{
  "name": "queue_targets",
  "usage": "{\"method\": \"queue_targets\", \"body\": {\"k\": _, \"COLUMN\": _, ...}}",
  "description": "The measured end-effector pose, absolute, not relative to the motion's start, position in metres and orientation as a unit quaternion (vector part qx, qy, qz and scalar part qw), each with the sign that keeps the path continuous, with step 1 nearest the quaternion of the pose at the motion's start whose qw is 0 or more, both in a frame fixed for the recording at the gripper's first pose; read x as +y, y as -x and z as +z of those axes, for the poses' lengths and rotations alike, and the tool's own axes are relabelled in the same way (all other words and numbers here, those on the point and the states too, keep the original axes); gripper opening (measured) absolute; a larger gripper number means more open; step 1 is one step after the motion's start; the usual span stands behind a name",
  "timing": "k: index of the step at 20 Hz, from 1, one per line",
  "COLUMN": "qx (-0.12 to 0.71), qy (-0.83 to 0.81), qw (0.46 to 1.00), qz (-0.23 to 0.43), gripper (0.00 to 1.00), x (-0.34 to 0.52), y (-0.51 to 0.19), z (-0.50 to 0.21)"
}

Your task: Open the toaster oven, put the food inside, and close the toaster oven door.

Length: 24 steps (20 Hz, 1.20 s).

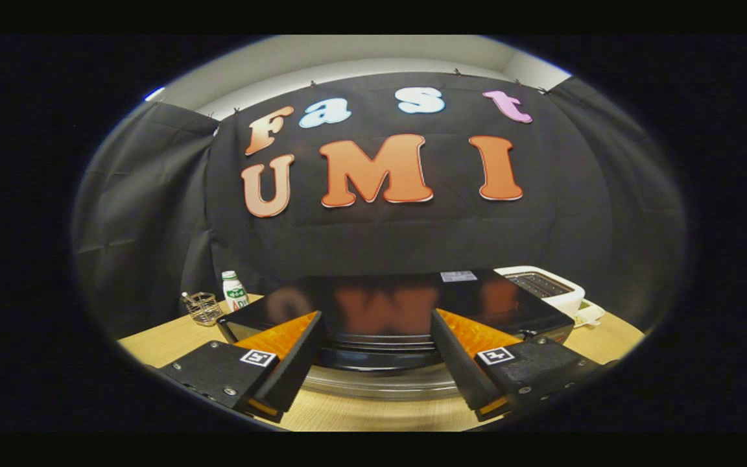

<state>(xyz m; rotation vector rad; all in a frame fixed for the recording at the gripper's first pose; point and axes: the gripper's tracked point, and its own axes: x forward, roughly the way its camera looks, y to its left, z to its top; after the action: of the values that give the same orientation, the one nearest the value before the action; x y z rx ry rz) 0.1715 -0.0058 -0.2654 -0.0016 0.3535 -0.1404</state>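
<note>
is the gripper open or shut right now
Open. The gripper has its fingers spread wide apart with nothing between them, just ahead of them the black toaster oven on the wooden table.

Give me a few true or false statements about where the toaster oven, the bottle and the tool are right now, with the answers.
1. The tool is open, its fingers apart. True.
2. The toaster oven sits just ahead of the fingers. True.
3. The small white bottle is held between the fingers. False: it stands on the table beyond them, beside a glass cup.
4. The white toaster sits on top of the toaster oven. False: it sits behind it.
</note>
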Motion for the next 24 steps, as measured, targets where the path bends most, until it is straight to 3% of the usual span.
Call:
{"method": "queue_targets", "body": {"k": 5, "qx": 0.155, "qy": 0.013, "qw": 0.987, "qz": -0.048, "gripper": 0.96, "x": -0.002, "y": -0.162, "z": -0.265}}
{"method": "queue_targets", "body": {"k": 12, "qx": 0.146, "qy": 0.002, "qw": 0.989, "qz": -0.020, "gripper": 0.84, "x": 0.008, "y": -0.134, "z": -0.262}}
{"method": "queue_targets", "body": {"k": 24, "qx": 0.207, "qy": 0.016, "qw": 0.978, "qz": 0.032, "gripper": 0.84, "x": 0.028, "y": -0.052, "z": -0.279}}
